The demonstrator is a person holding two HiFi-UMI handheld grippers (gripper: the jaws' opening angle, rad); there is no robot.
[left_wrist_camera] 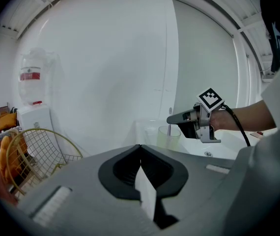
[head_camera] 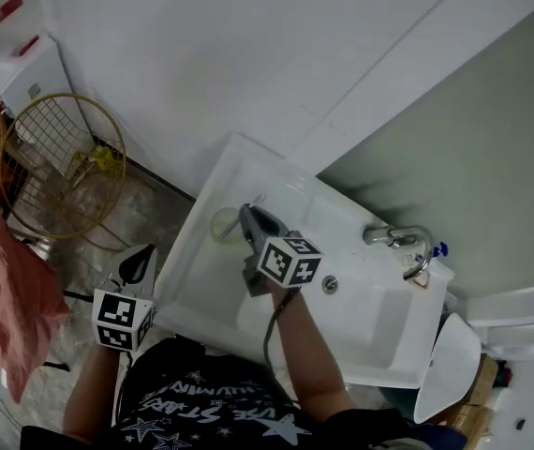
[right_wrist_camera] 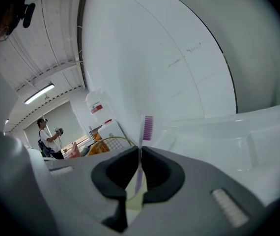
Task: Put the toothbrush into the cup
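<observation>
A pale green translucent cup [head_camera: 224, 223] stands at the left end of the white sink [head_camera: 379, 331]. My right gripper [head_camera: 245, 214] hovers right above it, shut on the toothbrush [right_wrist_camera: 147, 128]. The purple bristles stick up past the jaws, and the handle's lower end [left_wrist_camera: 169, 130] hangs down into the cup [left_wrist_camera: 168, 137]. The cup [right_wrist_camera: 136, 200] shows under the jaws in the right gripper view. My left gripper [head_camera: 142, 256] stays off the sink's left edge, shut and holding nothing, pointing toward the cup.
A chrome faucet [head_camera: 403, 240] rises at the sink's right end, with a drain [head_camera: 329, 285] in the basin. A gold wire basket [head_camera: 61, 162], a water dispenser [head_camera: 23, 64] and a pink cloth [head_camera: 5, 289] are on the left.
</observation>
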